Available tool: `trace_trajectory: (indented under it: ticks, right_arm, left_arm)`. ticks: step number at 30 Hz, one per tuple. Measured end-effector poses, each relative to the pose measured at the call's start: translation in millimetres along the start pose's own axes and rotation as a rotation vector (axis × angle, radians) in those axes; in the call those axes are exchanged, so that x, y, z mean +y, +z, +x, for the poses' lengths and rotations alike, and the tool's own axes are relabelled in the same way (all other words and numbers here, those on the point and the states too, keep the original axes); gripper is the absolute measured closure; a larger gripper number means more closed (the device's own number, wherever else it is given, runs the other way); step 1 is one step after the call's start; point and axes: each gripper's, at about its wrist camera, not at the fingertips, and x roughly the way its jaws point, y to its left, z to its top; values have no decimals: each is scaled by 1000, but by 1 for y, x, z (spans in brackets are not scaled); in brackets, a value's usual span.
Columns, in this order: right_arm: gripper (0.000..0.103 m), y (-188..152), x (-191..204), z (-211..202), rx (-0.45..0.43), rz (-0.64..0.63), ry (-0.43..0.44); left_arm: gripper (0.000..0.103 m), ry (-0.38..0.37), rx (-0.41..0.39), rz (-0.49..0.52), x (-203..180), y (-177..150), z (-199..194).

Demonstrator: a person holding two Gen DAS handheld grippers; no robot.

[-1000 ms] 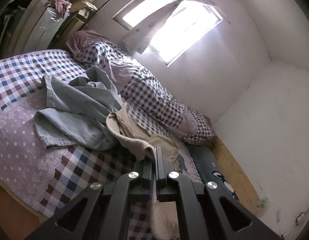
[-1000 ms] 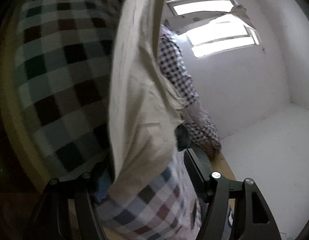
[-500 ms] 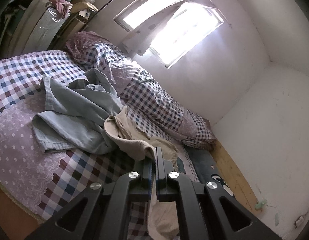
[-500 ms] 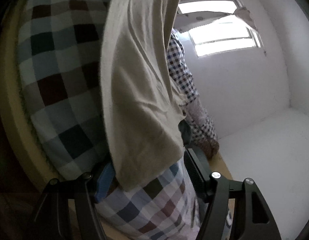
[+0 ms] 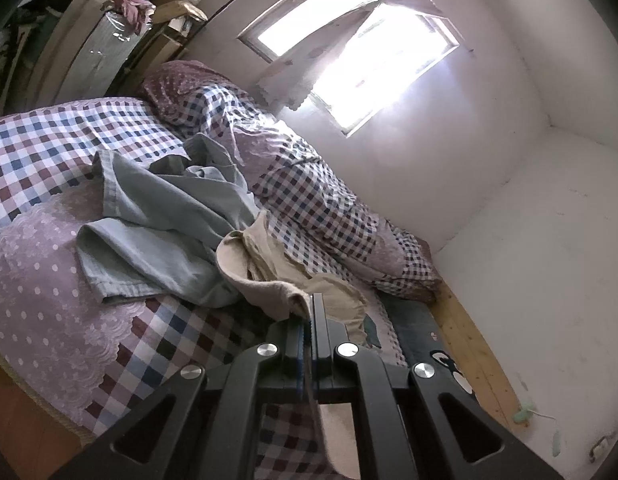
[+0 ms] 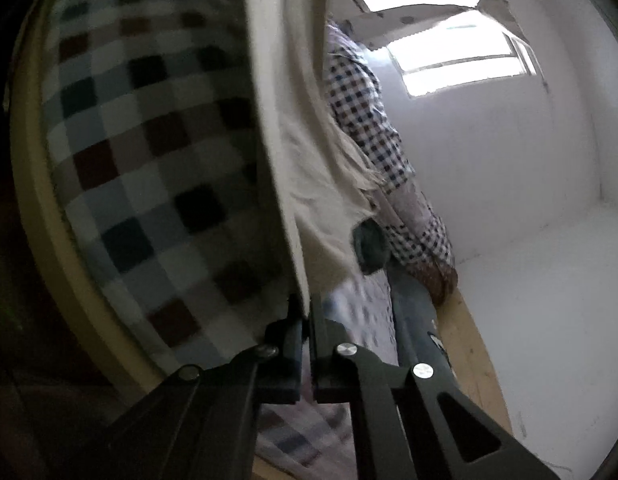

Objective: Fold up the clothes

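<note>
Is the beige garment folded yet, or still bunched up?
Not folded. The beige garment lies crumpled against the blue garment on the bed, pinched by both grippers' jaws.

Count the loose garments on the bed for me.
2. A light blue garment lies crumpled mid-bed. A beige garment trails from beside it to the bed's edge, pinched in the left claw and the right claw. More could be buried underneath.

No readable text, label, brand or number shows anywhere in either wrist view.

Left gripper point(image 5: 309, 312) and right gripper point(image 6: 307, 312) both clamped on cloth.
</note>
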Motion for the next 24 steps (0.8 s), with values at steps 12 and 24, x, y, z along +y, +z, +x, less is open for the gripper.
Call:
trace_trajectory:
  ticks: [12, 24]
  right_arm:
    - [103, 7, -120, -59, -83, 69, -90]
    - [103, 17, -200, -129, -165, 85, -232]
  left_arm:
    - [103, 8, 11, 17, 1, -16, -17]
    - [103, -36, -42, 71, -27, -5, -75]
